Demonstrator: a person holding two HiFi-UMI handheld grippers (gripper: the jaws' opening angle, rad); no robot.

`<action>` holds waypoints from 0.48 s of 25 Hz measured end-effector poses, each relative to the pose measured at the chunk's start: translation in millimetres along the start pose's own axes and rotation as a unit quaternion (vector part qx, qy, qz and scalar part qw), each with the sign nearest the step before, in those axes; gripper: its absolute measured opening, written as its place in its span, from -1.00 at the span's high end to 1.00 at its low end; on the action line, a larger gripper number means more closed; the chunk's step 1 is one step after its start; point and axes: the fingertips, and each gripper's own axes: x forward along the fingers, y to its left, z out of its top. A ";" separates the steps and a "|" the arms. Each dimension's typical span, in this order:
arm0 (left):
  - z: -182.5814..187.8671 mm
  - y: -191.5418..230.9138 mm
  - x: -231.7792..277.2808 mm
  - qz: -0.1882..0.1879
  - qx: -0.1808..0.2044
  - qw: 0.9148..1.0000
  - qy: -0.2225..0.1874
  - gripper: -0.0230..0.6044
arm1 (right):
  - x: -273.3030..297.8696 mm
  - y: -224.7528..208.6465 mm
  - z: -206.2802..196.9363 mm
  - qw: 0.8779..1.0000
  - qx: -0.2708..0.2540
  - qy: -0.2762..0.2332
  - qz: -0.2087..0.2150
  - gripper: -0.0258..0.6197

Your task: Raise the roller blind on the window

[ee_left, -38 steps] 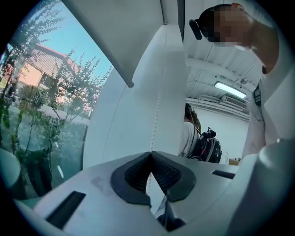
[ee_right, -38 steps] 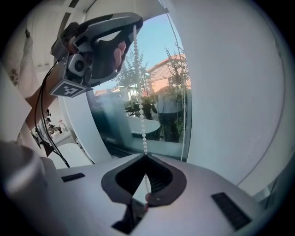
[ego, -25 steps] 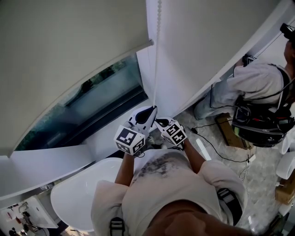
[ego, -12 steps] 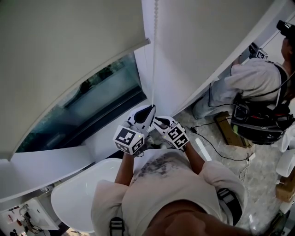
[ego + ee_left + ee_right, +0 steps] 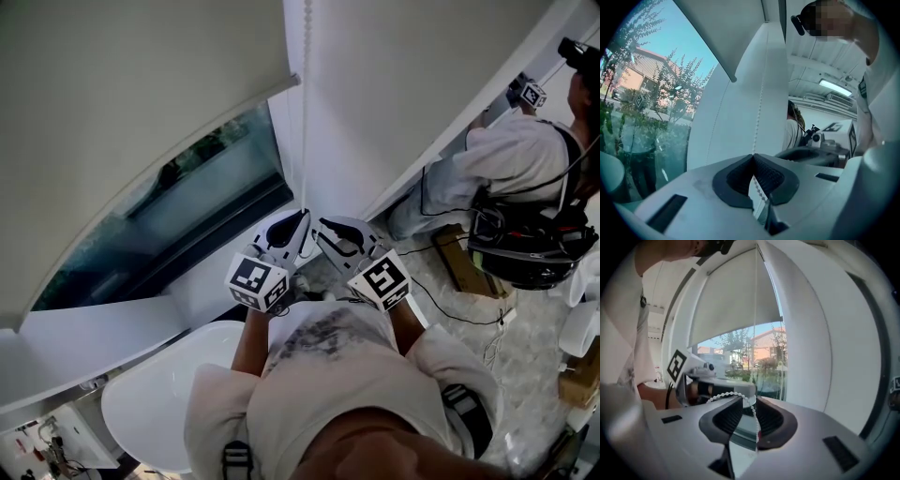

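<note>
The pale roller blind hangs over the upper part of the window, its bottom bar above the exposed glass. A white bead chain drops straight down beside the window frame to both grippers. My left gripper is shut on the bead chain, its pads meeting at the tips. My right gripper is beside it, jaws a little apart. A slack loop of the chain drapes over its left jaw and down into the gap.
A white window sill and a round white basin or table lie below the glass. A second person with their own grippers works at the wall on the right. Cables and a wooden box lie on the floor there.
My right gripper has dropped lower and back toward my body, away from the left one. The left gripper has stayed on the chain. The blind's bottom bar sits slightly higher in view.
</note>
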 end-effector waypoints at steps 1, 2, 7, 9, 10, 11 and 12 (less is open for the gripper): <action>0.0 -0.3 -0.4 0.000 0.001 1.000 0.000 0.90 | -3.9 0.4 16.2 1.000 -0.004 -0.018 0.001 0.51; 0.0 -0.6 -0.9 0.000 0.002 1.000 0.000 0.90 | -7.4 1.0 33.1 0.999 -0.008 -0.040 0.003 0.51; 1.0 -4.3 -3.6 0.000 0.006 1.000 -0.001 0.90 | -21.6 3.5 105.2 0.992 -0.025 -0.121 0.007 0.51; 1.2 -6.6 -5.1 0.000 0.005 1.000 -0.003 0.90 | -22.8 4.6 122.7 0.991 -0.040 -0.126 0.008 0.51; 1.3 -7.7 -5.9 -0.001 0.005 1.000 -0.003 0.90 | -22.9 5.2 131.7 0.990 -0.046 -0.131 0.008 0.51; 1.3 -8.8 -6.8 -0.001 0.005 1.000 -0.004 0.90 | -22.9 5.7 141.1 0.989 -0.050 -0.139 0.007 0.51; 1.3 -9.7 -7.8 -0.002 0.005 1.000 -0.005 0.90 | -23.0 6.0 150.5 0.988 -0.053 -0.148 0.005 0.51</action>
